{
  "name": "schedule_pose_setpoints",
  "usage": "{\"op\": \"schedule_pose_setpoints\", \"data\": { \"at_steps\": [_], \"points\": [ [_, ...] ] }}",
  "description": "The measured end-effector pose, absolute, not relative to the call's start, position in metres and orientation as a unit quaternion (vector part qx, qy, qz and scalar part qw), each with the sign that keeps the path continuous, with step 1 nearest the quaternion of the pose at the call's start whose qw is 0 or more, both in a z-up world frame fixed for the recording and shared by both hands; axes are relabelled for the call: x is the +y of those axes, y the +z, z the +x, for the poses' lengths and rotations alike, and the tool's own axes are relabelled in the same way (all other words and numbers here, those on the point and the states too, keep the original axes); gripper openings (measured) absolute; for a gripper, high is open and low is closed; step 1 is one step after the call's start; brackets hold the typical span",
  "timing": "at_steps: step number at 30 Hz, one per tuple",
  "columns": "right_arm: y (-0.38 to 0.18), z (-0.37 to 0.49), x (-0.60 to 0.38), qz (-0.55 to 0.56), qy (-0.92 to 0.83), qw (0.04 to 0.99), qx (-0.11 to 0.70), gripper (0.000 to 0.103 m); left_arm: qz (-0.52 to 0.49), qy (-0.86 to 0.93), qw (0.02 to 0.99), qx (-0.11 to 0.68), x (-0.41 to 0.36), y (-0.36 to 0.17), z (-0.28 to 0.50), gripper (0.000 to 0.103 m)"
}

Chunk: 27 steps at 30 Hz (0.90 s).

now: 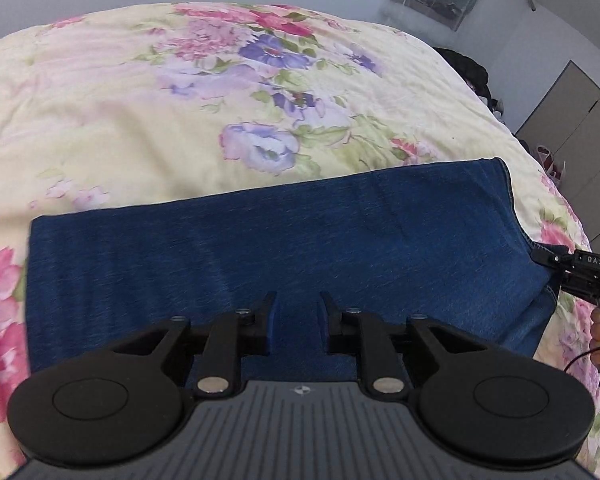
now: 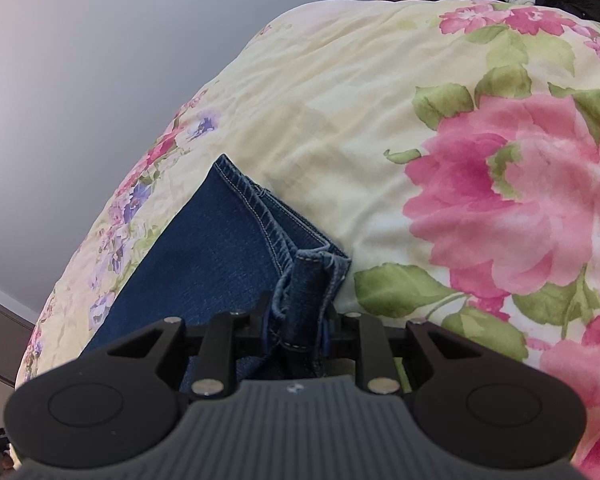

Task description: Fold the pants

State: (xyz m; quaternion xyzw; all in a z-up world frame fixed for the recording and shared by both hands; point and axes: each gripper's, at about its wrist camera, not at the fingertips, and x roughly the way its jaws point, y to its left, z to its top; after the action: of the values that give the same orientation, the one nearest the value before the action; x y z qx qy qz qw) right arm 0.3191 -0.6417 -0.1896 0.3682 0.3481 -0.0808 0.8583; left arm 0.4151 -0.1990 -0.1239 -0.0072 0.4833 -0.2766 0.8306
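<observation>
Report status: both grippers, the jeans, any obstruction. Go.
Left gripper open over the jeans, nothing pinched. Right gripper shut on bunched denim at the hem end. Jeans folded flat on the floral quilt. No obstruction.

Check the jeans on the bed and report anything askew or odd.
Nothing stands out. The jeans lie flat on the quilt, edges fairly straight; only the end bunches where the right gripper pinches it.

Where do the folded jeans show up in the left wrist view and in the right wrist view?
Left wrist view: jeans stretch across the middle, above the left gripper.
Right wrist view: jeans lie lower left of centre, bunched end clamped in the right gripper.
Shared landmark: the floral quilt beneath them.
</observation>
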Motion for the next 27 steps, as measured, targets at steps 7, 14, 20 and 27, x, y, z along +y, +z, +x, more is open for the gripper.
{"op": "schedule_pose_setpoints", "data": {
  "at_steps": [7, 14, 20, 27],
  "points": [
    [-0.196, 0.316, -0.647, 0.378, -0.064, 0.857, 0.344, 0.018, 0.009, -0.244, 0.850, 0.467, -0.250, -0.150, 0.454, 0.021],
    [-0.203, 0.319, -0.650, 0.387, -0.058, 0.853, 0.346, 0.019, 0.033, -0.216, 0.855, 0.470, -0.275, -0.163, 0.470, 0.019],
    [-0.205, 0.319, -0.650, 0.393, -0.065, 0.847, 0.351, 0.018, 0.044, -0.242, 0.855, 0.457, -0.274, -0.142, 0.429, 0.019],
    [-0.201, 0.320, -0.646, 0.399, -0.087, 0.840, 0.357, 0.019, 0.079, -0.277, 0.840, 0.460, -0.280, -0.139, 0.354, 0.015]
  ]
}}
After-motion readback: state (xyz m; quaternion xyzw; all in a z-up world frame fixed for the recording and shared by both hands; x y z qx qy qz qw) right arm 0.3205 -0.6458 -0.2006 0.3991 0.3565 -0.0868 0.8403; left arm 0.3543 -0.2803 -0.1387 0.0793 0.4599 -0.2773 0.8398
